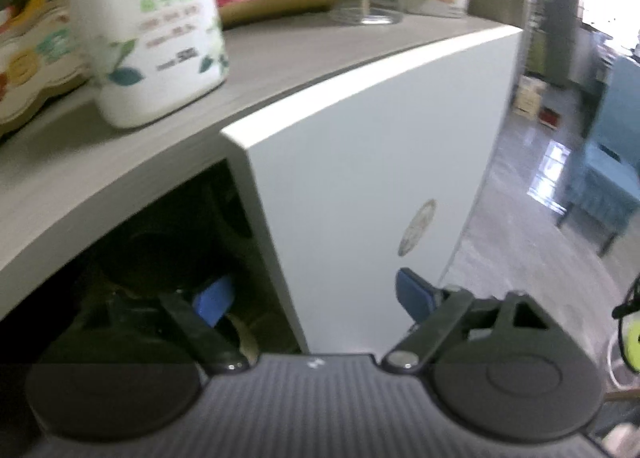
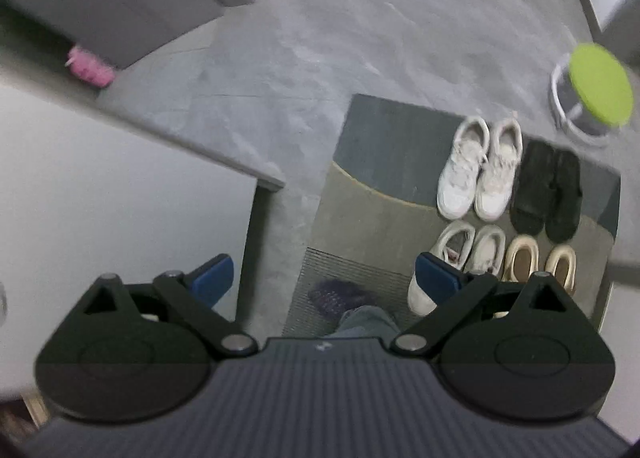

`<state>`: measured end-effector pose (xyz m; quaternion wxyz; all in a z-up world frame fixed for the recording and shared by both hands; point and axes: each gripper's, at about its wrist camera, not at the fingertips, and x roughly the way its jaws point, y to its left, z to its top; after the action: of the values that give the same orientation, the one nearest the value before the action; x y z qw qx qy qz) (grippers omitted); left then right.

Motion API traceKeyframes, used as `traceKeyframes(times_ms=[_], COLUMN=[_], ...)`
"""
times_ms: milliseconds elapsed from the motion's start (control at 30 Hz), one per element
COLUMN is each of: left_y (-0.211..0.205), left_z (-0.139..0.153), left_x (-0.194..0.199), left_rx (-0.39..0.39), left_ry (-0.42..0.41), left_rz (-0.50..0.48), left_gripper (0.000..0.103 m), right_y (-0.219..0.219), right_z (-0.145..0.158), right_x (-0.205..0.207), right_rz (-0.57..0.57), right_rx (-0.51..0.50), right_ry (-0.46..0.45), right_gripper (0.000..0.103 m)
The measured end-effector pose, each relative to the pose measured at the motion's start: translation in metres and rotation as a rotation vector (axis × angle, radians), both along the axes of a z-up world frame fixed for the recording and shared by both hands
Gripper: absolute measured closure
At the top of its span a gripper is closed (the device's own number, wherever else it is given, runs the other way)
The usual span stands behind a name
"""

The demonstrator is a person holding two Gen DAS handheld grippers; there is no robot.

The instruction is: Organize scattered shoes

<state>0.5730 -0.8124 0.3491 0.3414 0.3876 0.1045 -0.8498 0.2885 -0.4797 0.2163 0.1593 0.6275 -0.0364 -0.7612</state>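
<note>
The right wrist view looks down on a grey doormat (image 2: 380, 210) with shoes set in neat pairs: white sneakers (image 2: 480, 170), black shoes (image 2: 548, 194), a second white pair (image 2: 486, 248) and beige slip-ons (image 2: 520, 258). My right gripper (image 2: 324, 278) hangs open high above the mat, holding nothing. In the left wrist view my left gripper (image 1: 314, 298) is open, its fingers on either side of the edge of a white cabinet door (image 1: 360, 178). One blue pad (image 1: 214, 300) is inside the dark cabinet opening (image 1: 168, 250). What lies inside is too dark to tell.
A person's foot in a purple slipper (image 2: 336, 298) stands on the mat. A pink slipper (image 2: 90, 66) lies by a grey cabinet, far left. A lime-green stool (image 2: 600, 84) stands right. A white bottle (image 1: 148, 26) and a glass (image 1: 366, 14) sit on the cabinet top.
</note>
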Motion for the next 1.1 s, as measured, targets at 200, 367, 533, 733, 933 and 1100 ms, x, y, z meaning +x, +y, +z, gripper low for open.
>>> traceKeyframes(times_ms=[200,367,533,733,933,1100], left_y=[-0.008,-0.008,-0.005,0.005,0.046,0.095], left_z=[-0.007,-0.011,-0.008,-0.004,-0.004,-0.001], left_x=[0.006,0.007,0.0,0.006,0.012,0.011], left_rx=[0.015,-0.018,-0.051,-0.058,-0.103,-0.13], left_ry=[0.035,0.053,0.043,0.013,-0.035,-0.045], left_rz=[-0.081,-0.131,-0.152,-0.225,-0.364,-0.298], left_gripper=[0.024,0.03,0.03,0.035,0.038,0.06], right_y=[0.068,0.141,0.208,0.254,0.256,0.291], right_z=[0.035,0.044,0.053,0.054,0.044,0.032], right_x=[0.106,0.173,0.232,0.271,0.267,0.263], right_rz=[-0.128,-0.319,-0.489,-0.547,-0.396,-0.365], right_rx=[0.027,0.085,0.134,0.162,0.157,0.123], right_ry=[0.108,0.11,0.094,0.083,0.088,0.088], right_gripper=[0.003,0.003,0.003,0.003,0.003,0.003])
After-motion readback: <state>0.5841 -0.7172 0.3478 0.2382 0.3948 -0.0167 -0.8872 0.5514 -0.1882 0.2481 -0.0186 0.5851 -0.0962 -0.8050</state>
